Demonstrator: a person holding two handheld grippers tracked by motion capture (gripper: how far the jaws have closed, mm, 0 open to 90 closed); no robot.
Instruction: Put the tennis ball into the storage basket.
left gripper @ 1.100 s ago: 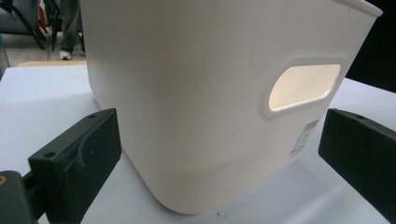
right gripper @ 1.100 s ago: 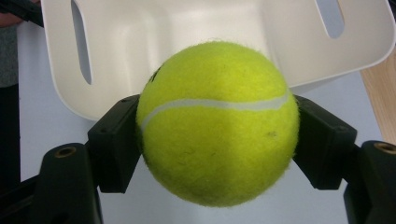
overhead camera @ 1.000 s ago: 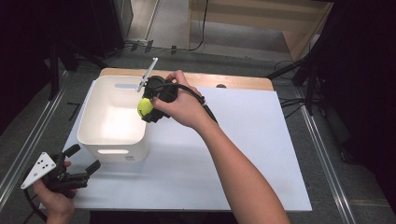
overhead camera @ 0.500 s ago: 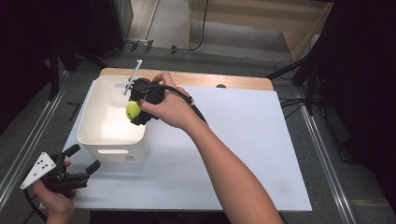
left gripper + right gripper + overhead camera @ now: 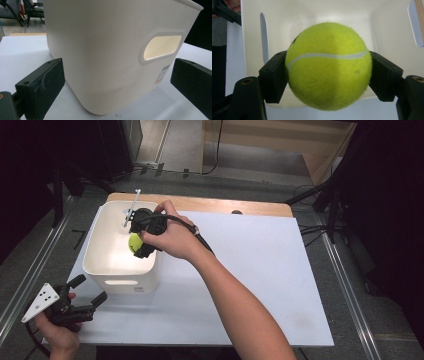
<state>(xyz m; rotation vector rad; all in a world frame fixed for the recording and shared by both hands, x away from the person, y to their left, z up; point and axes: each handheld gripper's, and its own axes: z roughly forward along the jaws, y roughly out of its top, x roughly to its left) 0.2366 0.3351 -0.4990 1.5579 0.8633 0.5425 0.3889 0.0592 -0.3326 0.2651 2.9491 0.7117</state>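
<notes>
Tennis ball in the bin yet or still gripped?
Still gripped. The right gripper has its jaws clamped on both sides of the tennis ball, holding it above the white bin opening, not resting on the bin floor.

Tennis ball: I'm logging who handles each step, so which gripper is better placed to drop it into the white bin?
Right. The right gripper already clamps the tennis ball over the open white bin. The left gripper sits open outside the bin's near wall.

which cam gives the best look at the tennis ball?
Right gripper view: the tennis ball is close and sharp, seam visible, pinched between the right gripper jaws above the white bin. The high view gives a small yellow patch under the hand. The left gripper view looks at the bin's outer wall.
</notes>
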